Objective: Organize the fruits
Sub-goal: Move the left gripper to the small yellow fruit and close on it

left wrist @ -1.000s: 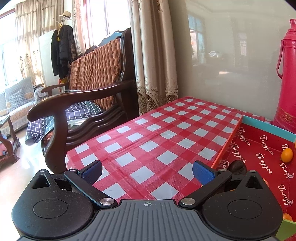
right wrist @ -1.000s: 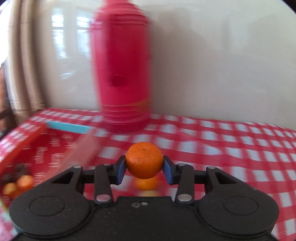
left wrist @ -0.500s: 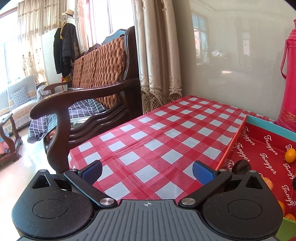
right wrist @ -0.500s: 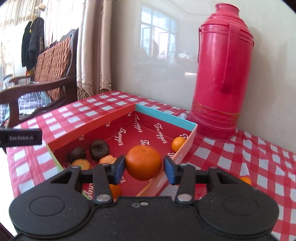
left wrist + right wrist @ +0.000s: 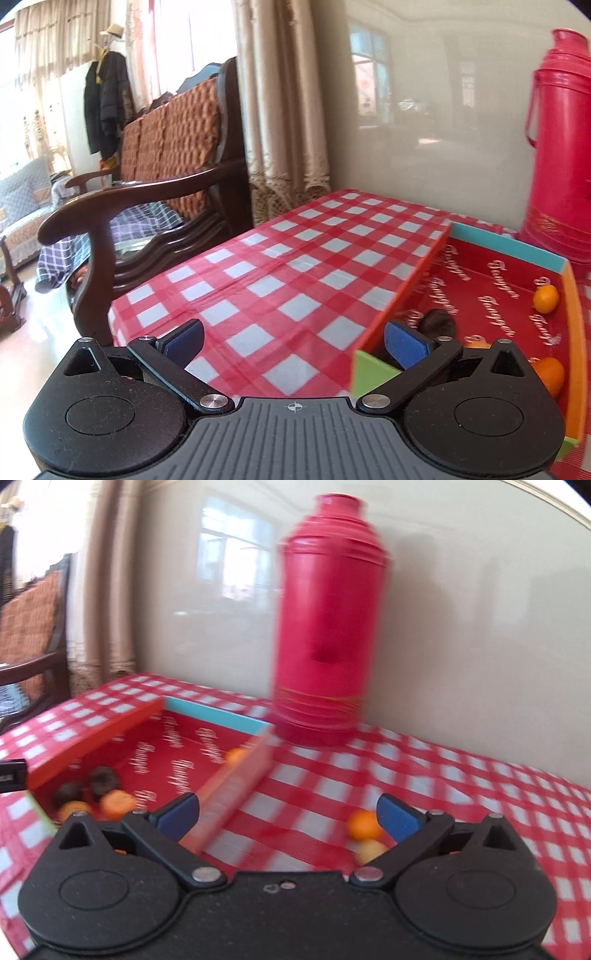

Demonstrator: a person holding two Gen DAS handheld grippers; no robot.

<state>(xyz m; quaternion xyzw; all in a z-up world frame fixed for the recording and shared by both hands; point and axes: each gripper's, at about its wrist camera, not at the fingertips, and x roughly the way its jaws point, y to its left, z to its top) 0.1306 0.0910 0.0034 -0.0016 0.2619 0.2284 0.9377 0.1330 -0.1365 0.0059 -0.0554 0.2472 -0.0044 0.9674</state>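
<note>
A shallow red box (image 5: 231, 716) with coloured rims sits on the checked tablecloth; it also shows in the left wrist view (image 5: 509, 246). Inside it lie several small oranges (image 5: 118, 802) and dark round fruits (image 5: 104, 778); one orange (image 5: 546, 297) sits at its far end. An orange (image 5: 362, 825) and a yellowish fruit (image 5: 370, 850) lie on the cloth right of the box. My right gripper (image 5: 288, 814) is open and empty, over the box's right wall. My left gripper (image 5: 293, 341) is open and empty at the box's near left corner.
A tall red thermos (image 5: 325, 627) stands behind the box against the wall; it also shows in the left wrist view (image 5: 559, 147). A wooden armchair (image 5: 147, 192) stands off the table's left edge. Curtains (image 5: 284, 110) hang at the back.
My right gripper has opened and no longer holds the orange; it has swung right, away from over the box. My left gripper has shifted slightly right, toward the box.
</note>
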